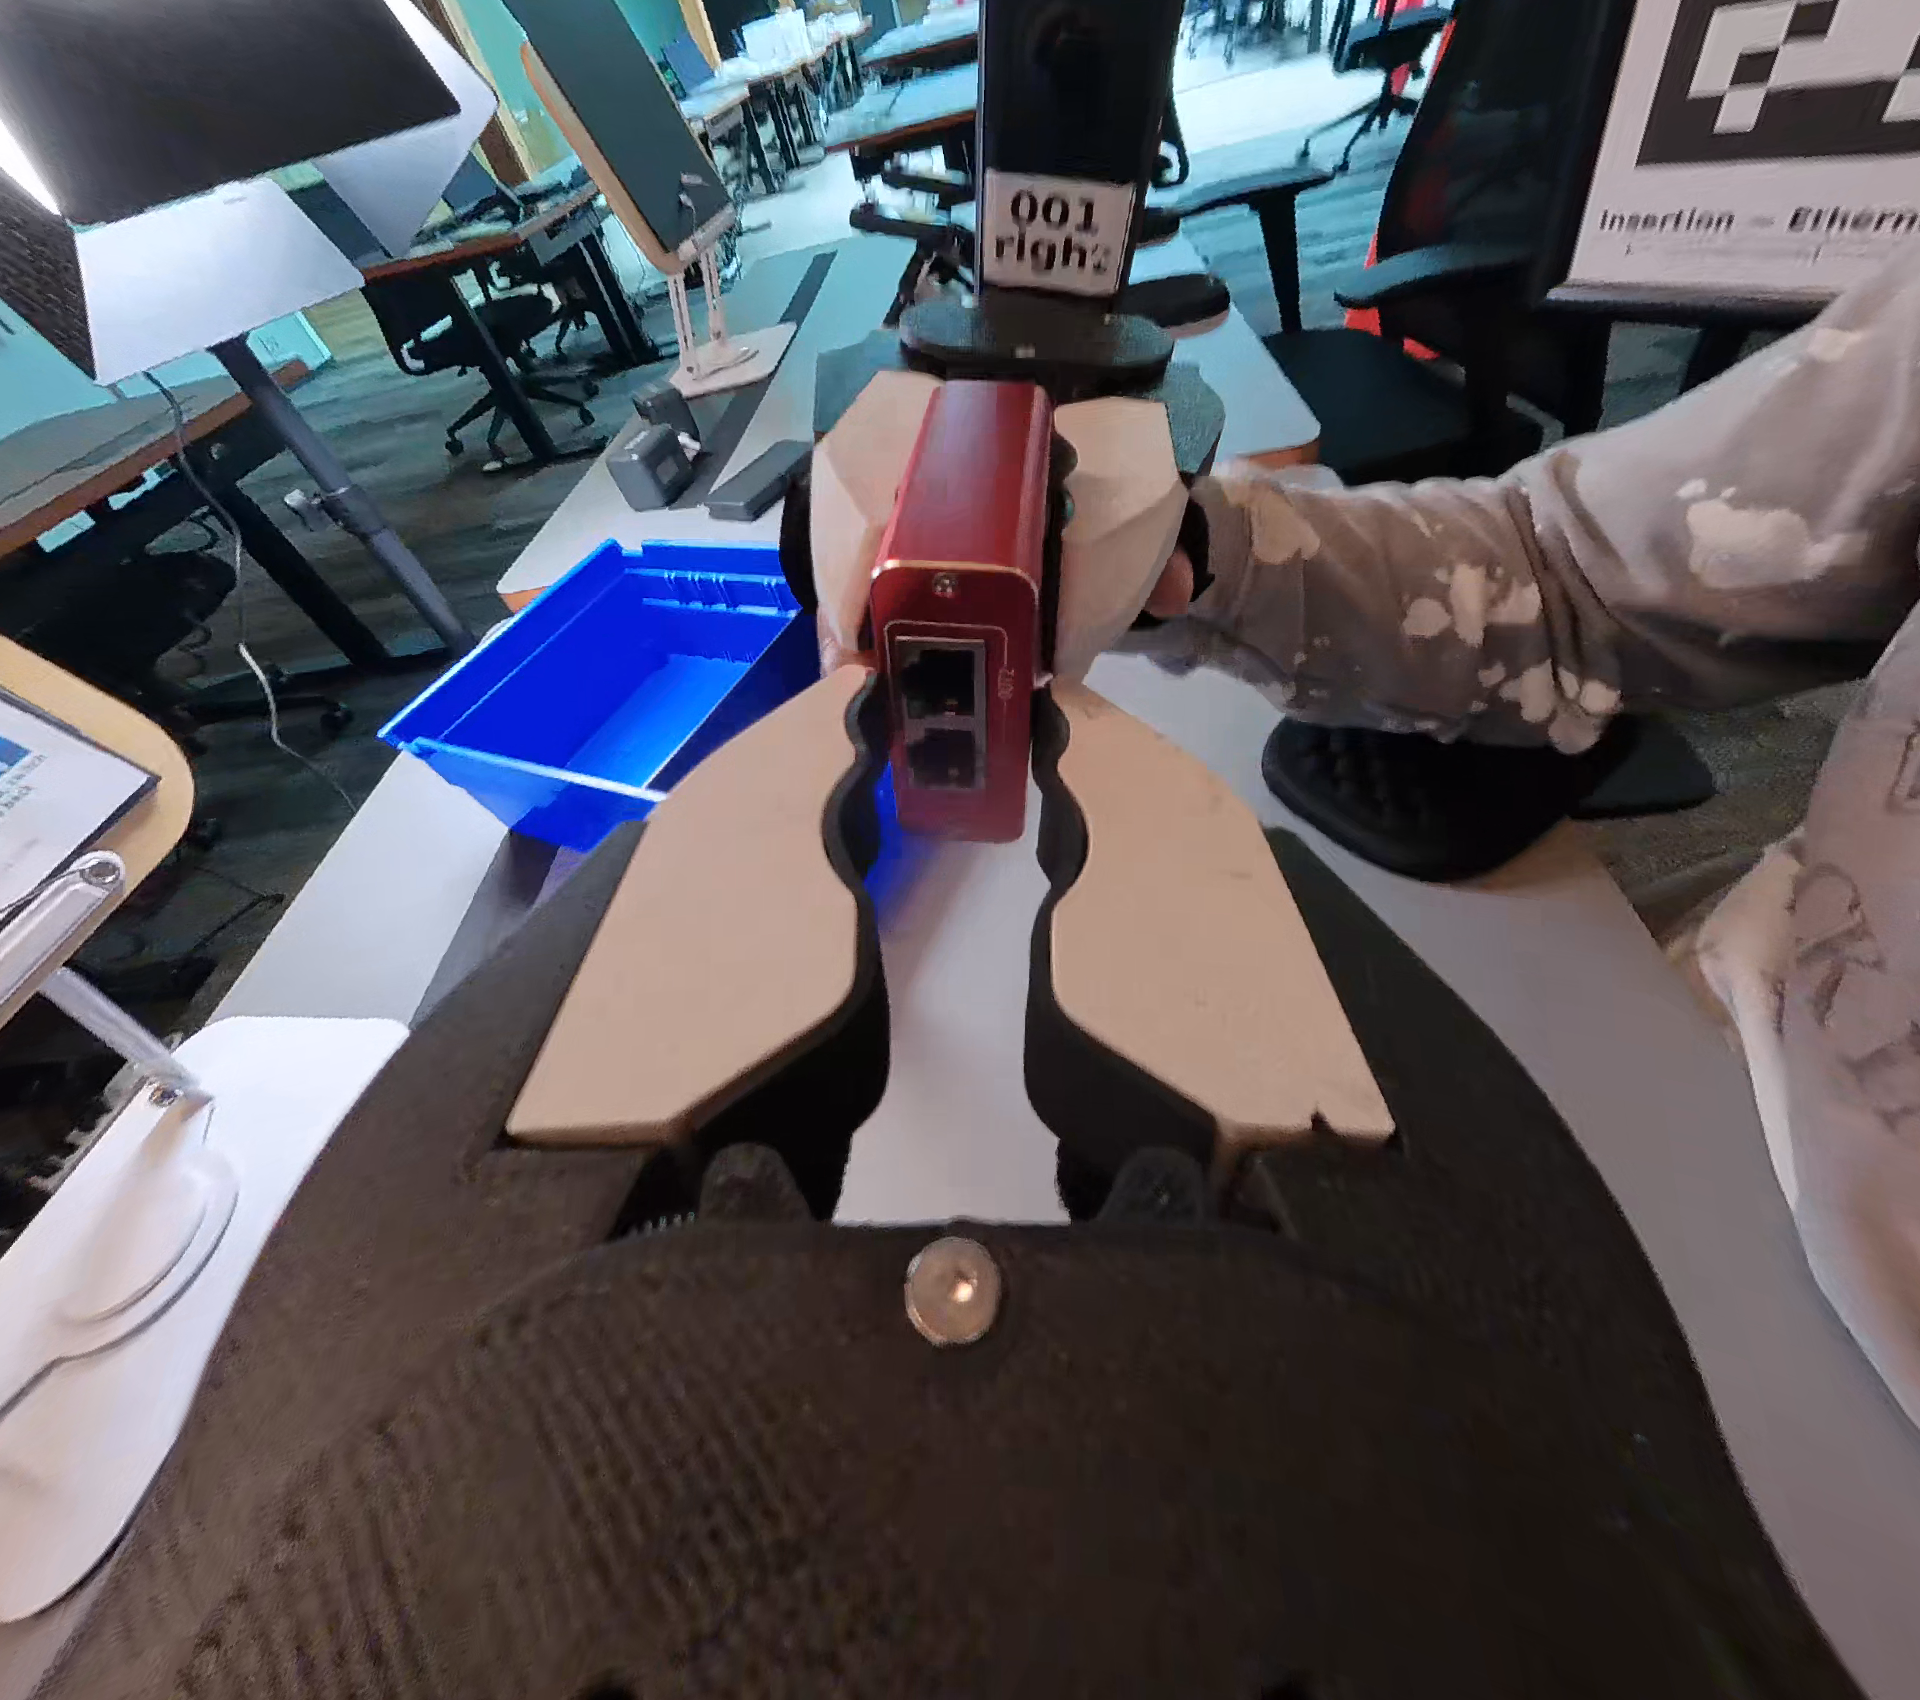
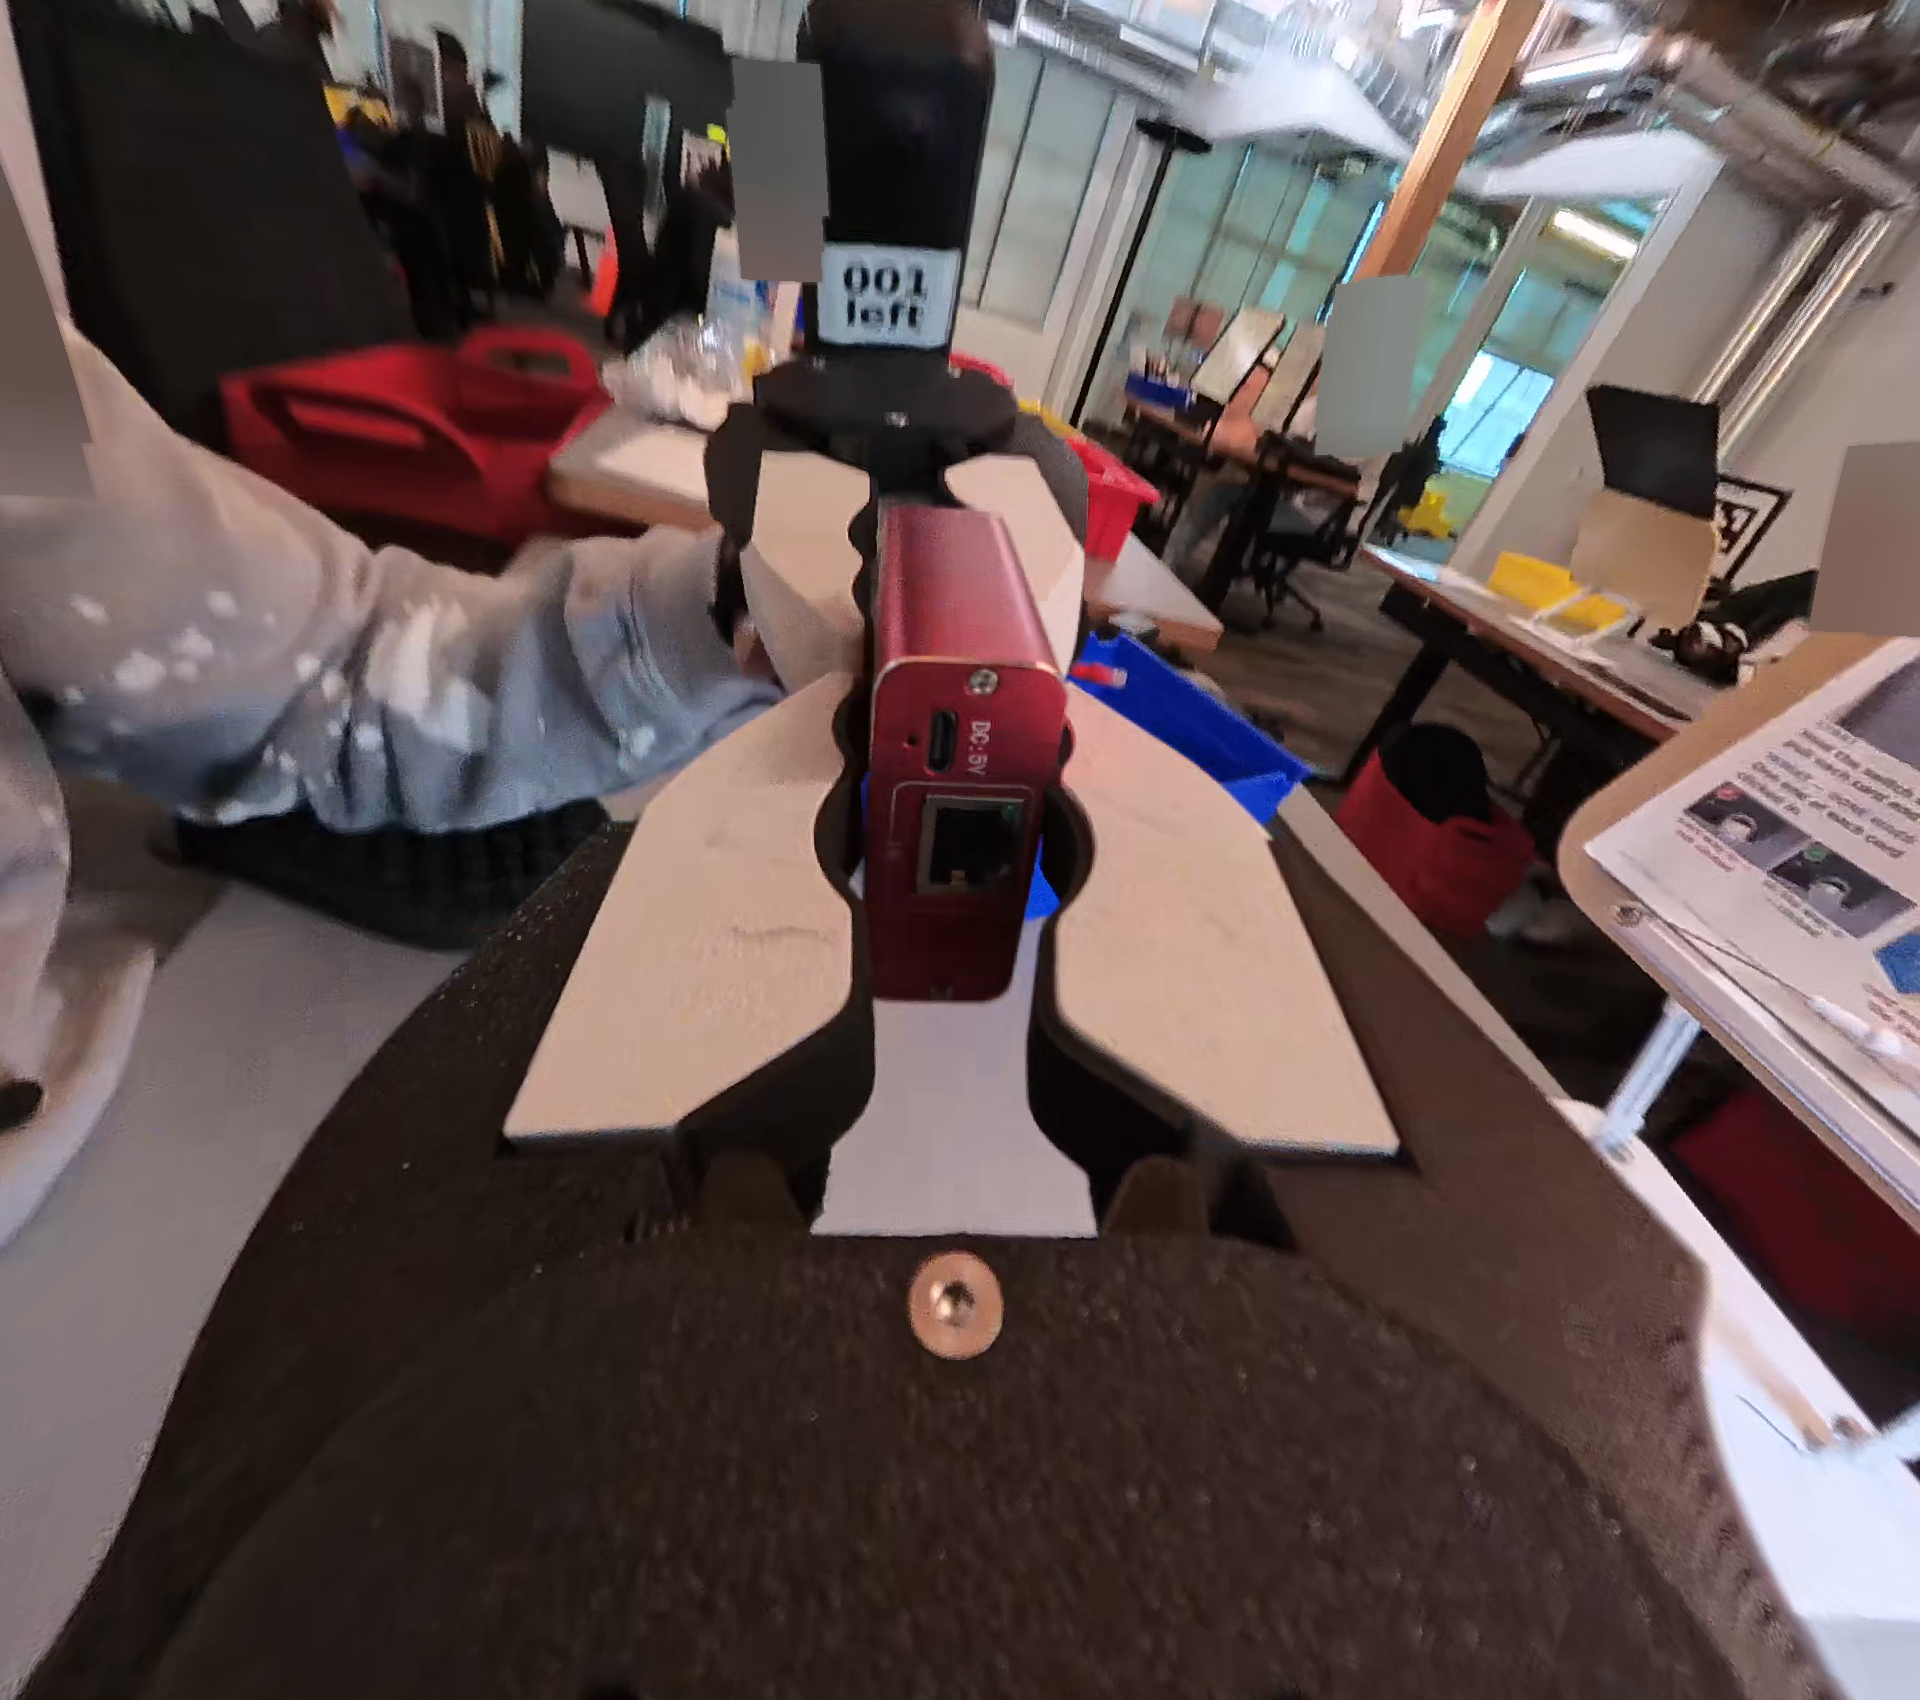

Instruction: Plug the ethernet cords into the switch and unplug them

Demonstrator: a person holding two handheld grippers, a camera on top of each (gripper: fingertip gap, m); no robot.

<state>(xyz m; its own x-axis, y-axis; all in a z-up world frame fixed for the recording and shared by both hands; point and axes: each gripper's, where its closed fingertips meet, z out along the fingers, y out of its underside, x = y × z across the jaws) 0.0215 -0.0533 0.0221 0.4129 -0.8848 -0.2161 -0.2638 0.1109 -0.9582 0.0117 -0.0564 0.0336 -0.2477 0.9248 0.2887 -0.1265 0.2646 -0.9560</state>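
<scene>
White tabletop (image 1: 1507, 954) is lying under both tools, and over it the two grippers are facing each other nose to nose, sharing one load. Behind and to one side of the left jaws, a blue bin (image 1: 582, 715) is sitting open on the table, probably as the home for the parts; no ethernet cords are showing in either view.

Between the jaws, lifted clear of the table, the red metal switch (image 1: 961, 611) is being held lengthwise as a bridge. The left gripper (image 1: 956, 746) is pinching the end with two stacked ports, its jaws pressing on the switch's flanks. The right gripper (image 2: 961, 829) is pinching the opposite end, the one with a single port and a small power socket, its jaws likewise closed on the sides.

Gripping by the flanks is leaving every port face open, which suits plugging later. My judgement: this two-ended hold is serving a handover or a reorientation, since one tool will need to be freeing itself to fetch a cord.
</scene>
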